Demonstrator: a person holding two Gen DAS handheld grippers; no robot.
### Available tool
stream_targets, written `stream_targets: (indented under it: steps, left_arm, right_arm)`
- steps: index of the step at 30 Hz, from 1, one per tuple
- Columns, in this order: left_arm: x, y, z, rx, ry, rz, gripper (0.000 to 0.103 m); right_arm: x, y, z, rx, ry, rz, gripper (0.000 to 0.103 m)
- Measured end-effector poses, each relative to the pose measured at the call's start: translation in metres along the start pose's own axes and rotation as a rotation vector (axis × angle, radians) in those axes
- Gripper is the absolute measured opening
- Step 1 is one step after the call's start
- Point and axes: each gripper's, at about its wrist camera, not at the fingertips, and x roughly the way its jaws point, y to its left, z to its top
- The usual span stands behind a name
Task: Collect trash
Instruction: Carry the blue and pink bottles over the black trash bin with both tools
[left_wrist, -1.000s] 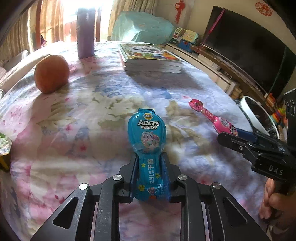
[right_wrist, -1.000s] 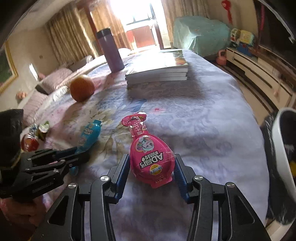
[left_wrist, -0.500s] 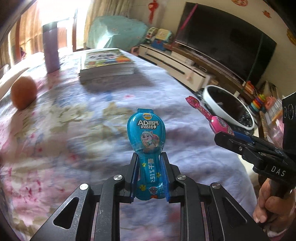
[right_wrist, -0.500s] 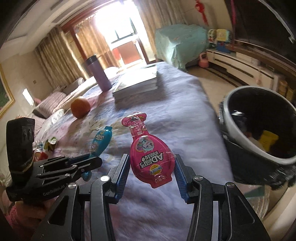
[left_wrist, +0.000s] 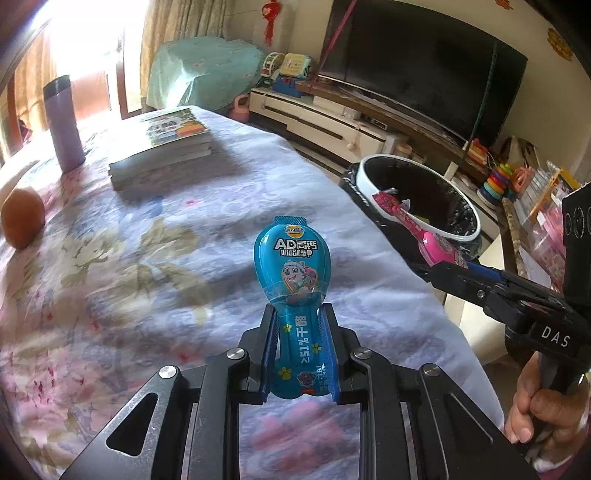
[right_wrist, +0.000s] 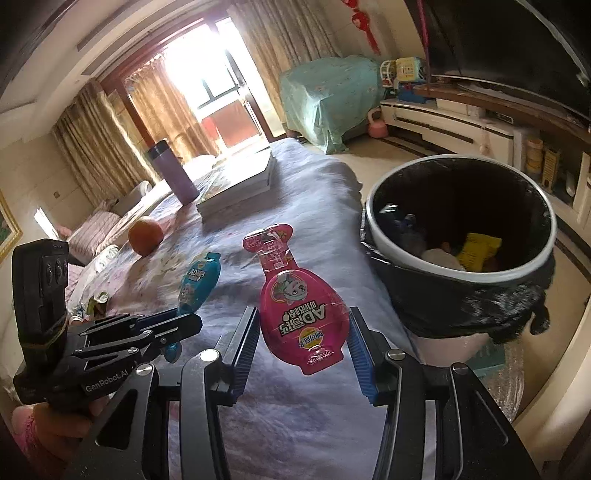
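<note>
My left gripper is shut on a blue cheese-stick wrapper and holds it upright above the bed's floral cover. My right gripper is shut on a pink wrapper of the same kind, held above the bed's right edge. A white-rimmed trash bin with a black bag stands beside the bed, to the right of both grippers; it holds several scraps. The bin and the pink wrapper also show in the left wrist view. The blue wrapper shows in the right wrist view.
On the bed lie a stack of books, a purple flask and an orange. More wrappers lie at the bed's left side. A TV and low cabinet stand behind the bin.
Both grippers have swung right toward the bin, each still holding its wrapper. The bin has come much closer and its inside now shows in the right wrist view.
</note>
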Motion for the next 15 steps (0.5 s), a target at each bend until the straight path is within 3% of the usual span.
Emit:
stream_targets:
  steps: [15]
  left_arm:
    - [-0.002,-0.04,0.012,0.082,-0.011,-0.015,0.021]
  right_arm:
    - [-0.029,-0.029,0.003,0.043,-0.059,-0.021,0.048]
